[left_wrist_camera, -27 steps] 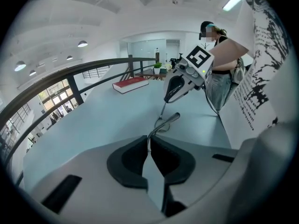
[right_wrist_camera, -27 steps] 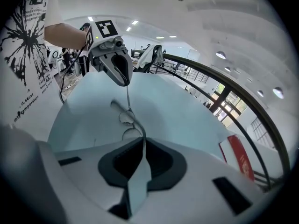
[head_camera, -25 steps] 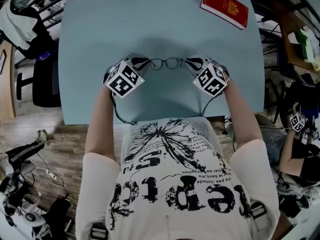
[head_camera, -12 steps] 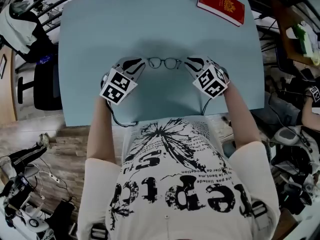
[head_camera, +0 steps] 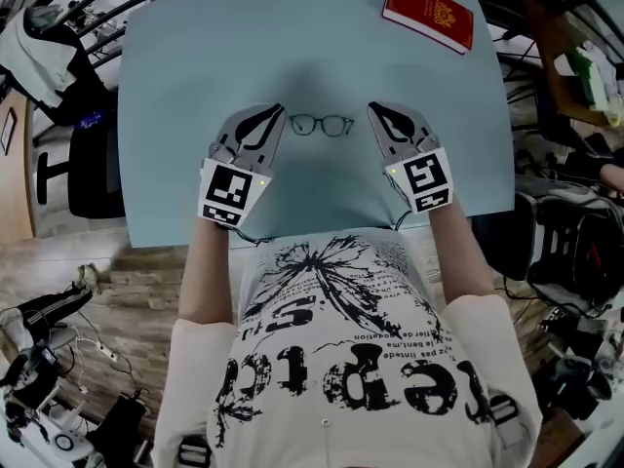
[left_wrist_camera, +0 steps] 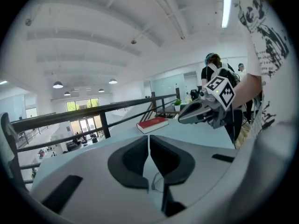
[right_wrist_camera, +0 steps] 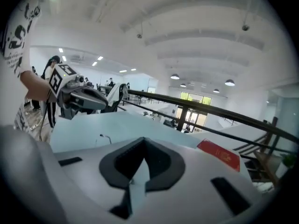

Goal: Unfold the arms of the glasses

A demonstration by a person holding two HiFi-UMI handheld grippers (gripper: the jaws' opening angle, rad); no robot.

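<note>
1. Left gripper: jaws pressed together, nothing between the pads. Through the slit below them its own view shows only a thin wire loop, probably part of the glasses.
2. Right gripper: jaws likewise pressed together and empty.
3. Change: 1 second ago both grippers sat at the 2 outer ends of the glasses, tips against the frame. Now both stand clear of it, 1 on each side, with a strip of bare table between each tip and the frame. The marker cubes now face the head camera more squarely.
4. The glasses lie flat where they lay before, lenses side by side, midway between the 2 tips and touching neither.
5. Reading: both holds are released and the hands are retreating, which suggests the working stroke is over. The head view does not show whether the arms stand unfolded; this remains unconfirmed.
6. Count: 2 grippers, 1 pair of glasses, 1 red book at the far right corner, well apart, and 1 table.
</note>
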